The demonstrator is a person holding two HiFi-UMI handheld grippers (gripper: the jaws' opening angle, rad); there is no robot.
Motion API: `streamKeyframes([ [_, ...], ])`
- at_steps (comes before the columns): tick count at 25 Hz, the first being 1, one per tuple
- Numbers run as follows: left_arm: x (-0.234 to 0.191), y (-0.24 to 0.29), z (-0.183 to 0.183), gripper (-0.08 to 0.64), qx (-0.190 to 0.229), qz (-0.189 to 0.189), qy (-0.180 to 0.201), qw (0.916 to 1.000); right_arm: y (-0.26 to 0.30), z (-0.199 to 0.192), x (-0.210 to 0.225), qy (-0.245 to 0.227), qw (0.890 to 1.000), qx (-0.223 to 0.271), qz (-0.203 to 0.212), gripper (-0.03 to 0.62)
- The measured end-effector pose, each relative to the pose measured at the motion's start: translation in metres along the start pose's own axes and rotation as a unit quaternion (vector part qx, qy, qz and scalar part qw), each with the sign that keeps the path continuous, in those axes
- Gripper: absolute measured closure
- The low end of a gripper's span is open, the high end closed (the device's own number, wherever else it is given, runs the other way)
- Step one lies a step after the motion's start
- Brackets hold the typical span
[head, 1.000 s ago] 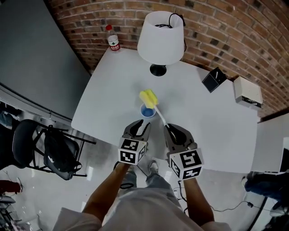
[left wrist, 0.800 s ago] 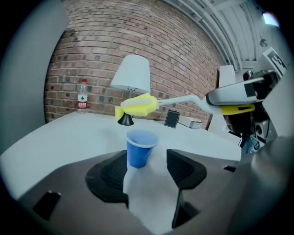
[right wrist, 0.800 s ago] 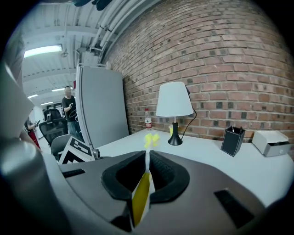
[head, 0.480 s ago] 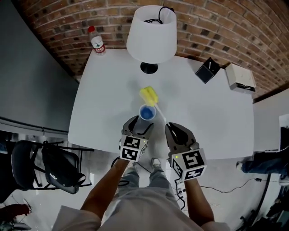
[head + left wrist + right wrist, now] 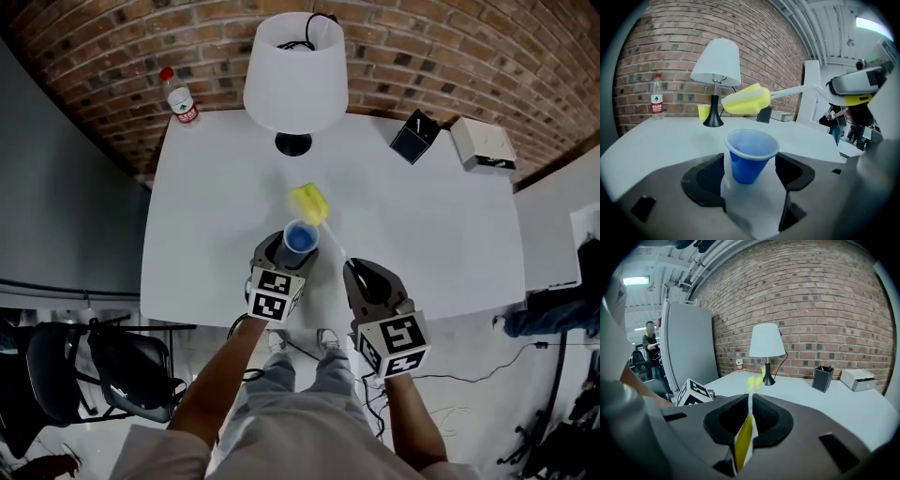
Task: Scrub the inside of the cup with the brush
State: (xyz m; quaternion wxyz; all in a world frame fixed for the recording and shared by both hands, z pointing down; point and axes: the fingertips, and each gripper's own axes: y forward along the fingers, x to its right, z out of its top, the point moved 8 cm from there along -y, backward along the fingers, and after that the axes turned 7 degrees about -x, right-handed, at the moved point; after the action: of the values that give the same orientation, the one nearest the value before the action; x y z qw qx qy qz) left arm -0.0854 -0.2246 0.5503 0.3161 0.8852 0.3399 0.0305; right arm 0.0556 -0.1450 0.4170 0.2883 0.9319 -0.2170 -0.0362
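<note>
The blue cup (image 5: 301,236) stands upright on the white table (image 5: 216,187), near its front edge, with its mouth open and nothing inside it. The left gripper (image 5: 295,247) reaches in from the cup's 7 o'clock. Its jaws have just been opening and now stand wide on either side of the cup wall. In the left gripper view a gap shows on both sides, so the pads are not yet pressing. A second ago the cup stood just ahead of those jaws, and now it sits between them. I judge the left hand is set to clamp and steady the cup, which has to happen before any scrubbing.

The brush (image 5: 308,203) has its yellow sponge head at the cup's 12 to 1 o'clock. It is raised above the table and sits just past the rim, not inside. Its white handle runs back toward 4 o'clock into the right gripper (image 5: 359,274), whose jaws are closed tight on the yellow end of the handle. That hand has barely shifted.

Farther out at 12 o'clock stands a white lamp (image 5: 294,70). A water bottle (image 5: 178,98) stands at 10 to 11 o'clock, and a black holder (image 5: 412,137) and a white box (image 5: 482,143) lie toward 1 to 2 o'clock. All of them are well apart from the cup.
</note>
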Motion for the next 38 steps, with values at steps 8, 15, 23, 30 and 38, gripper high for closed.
streamKeyframes([
  [8,-0.005,0.008,0.003,0.238,0.002,-0.005,0.011,0.9999,-0.003,-0.004,0.001,0.017,1.000,-0.006,-0.018,0.567],
  [15,-0.001,0.013,0.005,0.239,-0.012,0.005,0.039,0.9992,-0.006,-0.008,0.006,0.023,0.999,-0.006,-0.027,0.567],
  [23,-0.001,0.016,0.000,0.292,-0.004,0.016,0.061,0.9980,-0.014,-0.008,0.010,0.018,1.000,0.004,-0.020,0.568],
  [30,0.000,0.001,0.007,0.299,-0.009,0.027,0.096,0.9949,-0.026,0.000,0.011,-0.027,0.999,-0.009,0.036,0.567],
  [38,-0.012,-0.025,0.024,0.299,-0.015,0.061,0.128,0.9898,-0.038,0.025,0.015,-0.112,0.987,-0.014,0.110,0.568],
])
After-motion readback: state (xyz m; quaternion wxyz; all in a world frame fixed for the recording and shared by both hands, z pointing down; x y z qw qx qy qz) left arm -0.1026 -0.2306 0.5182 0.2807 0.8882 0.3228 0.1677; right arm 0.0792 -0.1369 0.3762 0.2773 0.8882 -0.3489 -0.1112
